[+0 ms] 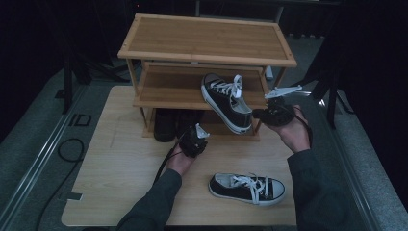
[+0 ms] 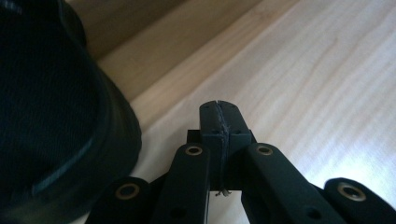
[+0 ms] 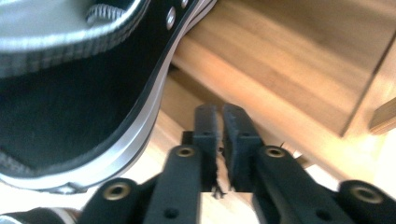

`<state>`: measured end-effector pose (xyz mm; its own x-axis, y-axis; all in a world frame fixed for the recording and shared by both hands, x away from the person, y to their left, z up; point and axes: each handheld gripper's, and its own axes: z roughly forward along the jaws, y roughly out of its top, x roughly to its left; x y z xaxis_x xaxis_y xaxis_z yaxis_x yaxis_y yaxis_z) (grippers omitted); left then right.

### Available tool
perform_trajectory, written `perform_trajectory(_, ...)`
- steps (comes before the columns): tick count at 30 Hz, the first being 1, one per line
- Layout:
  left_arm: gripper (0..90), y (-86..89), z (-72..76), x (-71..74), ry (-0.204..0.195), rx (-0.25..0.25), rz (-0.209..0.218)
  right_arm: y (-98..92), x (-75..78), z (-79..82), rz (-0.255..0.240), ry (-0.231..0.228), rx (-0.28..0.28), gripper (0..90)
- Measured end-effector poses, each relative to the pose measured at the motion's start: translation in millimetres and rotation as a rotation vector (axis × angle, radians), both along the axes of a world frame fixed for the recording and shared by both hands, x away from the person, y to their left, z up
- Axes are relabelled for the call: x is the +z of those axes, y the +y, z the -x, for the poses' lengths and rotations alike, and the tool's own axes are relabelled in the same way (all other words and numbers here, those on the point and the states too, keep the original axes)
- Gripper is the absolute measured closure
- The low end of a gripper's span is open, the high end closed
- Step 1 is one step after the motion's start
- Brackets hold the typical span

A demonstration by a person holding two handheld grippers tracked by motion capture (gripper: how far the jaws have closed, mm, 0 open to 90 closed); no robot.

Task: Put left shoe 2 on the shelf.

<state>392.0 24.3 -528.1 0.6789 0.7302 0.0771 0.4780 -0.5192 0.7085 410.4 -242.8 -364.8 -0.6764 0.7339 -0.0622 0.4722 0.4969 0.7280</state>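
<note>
A black canvas sneaker with white laces (image 1: 226,101) lies tilted on the middle shelf of a bamboo shoe rack (image 1: 207,38), one end jutting past the shelf's front edge. Its mate (image 1: 248,188) rests on the table near the front. My right gripper (image 1: 259,114) hovers just right of the jutting sneaker. In the right gripper view its jaws (image 3: 219,111) are together with nothing held, and the sneaker's white sole (image 3: 70,107) is to their left. My left gripper (image 1: 191,137) is low at the rack's foot, shut and empty (image 2: 219,106), beside a dark shoe (image 2: 51,116).
Dark shoes (image 1: 166,124) sit on the rack's bottom shelf. The rack stands at the back of a light wooden table (image 1: 120,159). The top shelf is bare. Grey floor, a rail and a cable lie to the left of the table.
</note>
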Motion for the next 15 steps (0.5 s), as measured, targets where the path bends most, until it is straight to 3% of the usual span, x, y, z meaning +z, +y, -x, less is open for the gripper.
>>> perform_trajectory(7, 89.8, -13.8, -18.2, -4.0, -0.008, 0.032, -0.030, 0.7, -10.1, 9.1, 0.016, 0.008, 0.001, 90.0)
perform_trajectory(15, 89.8, -22.2, -37.2, -11.5, -0.002, 0.088, -0.046, 4.0, -24.0, 27.4, 0.043, 0.001, 0.046, 89.9)
